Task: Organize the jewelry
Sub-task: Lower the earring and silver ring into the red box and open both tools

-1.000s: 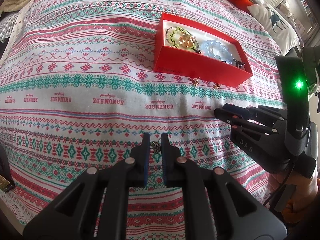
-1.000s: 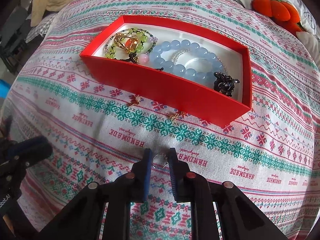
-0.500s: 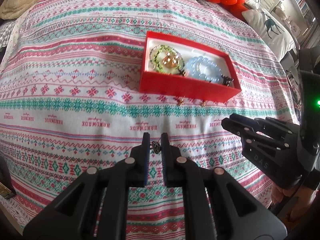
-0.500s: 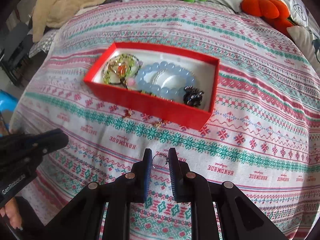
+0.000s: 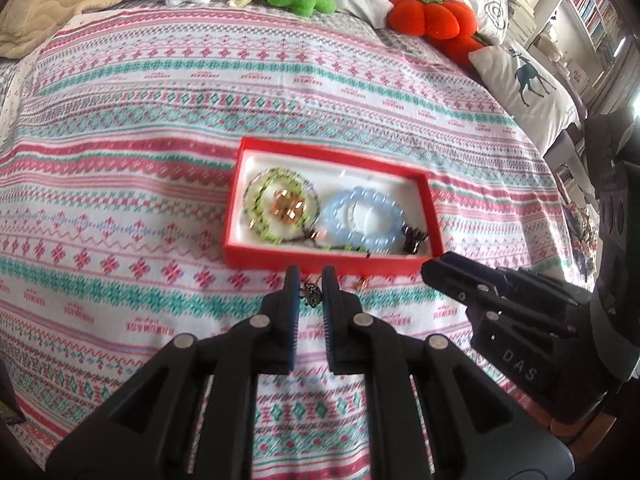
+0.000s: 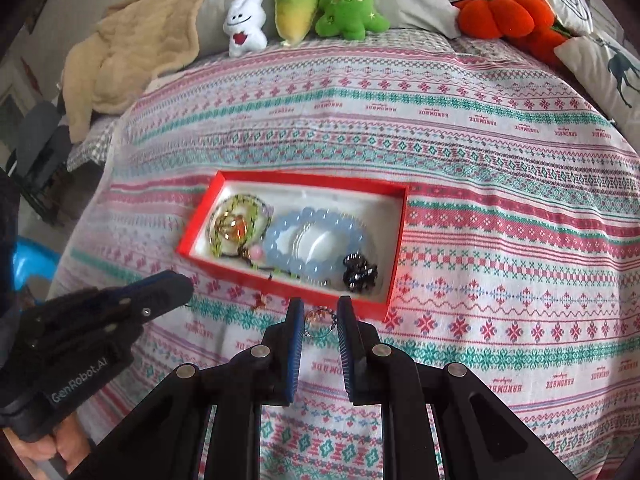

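Bedding in a striped knit-pattern cover [image 5: 160, 184] carried the red box [image 5: 328, 260], with plush toys [image 6: 296, 12] along the headboard end. Compared with a second earlier, both tools had risen off the cover and the box sat farther from each camera, so two pickups appeared complete and delivery to the box looked next. Left tool [image 5: 310, 296] was clenched on a small dark earring [image 5: 311, 294]; right tool [image 6: 320, 320] was clenched on a thin hoop earring [image 6: 318, 322] (part beaded). Inside the box lay a green bead bracelet [image 5: 280, 208], a pale blue bead bracelet [image 5: 362, 220] and a dark ornament [image 6: 360, 273]. Two small gold pieces [image 6: 261, 301] lay on the cover just before the box front.
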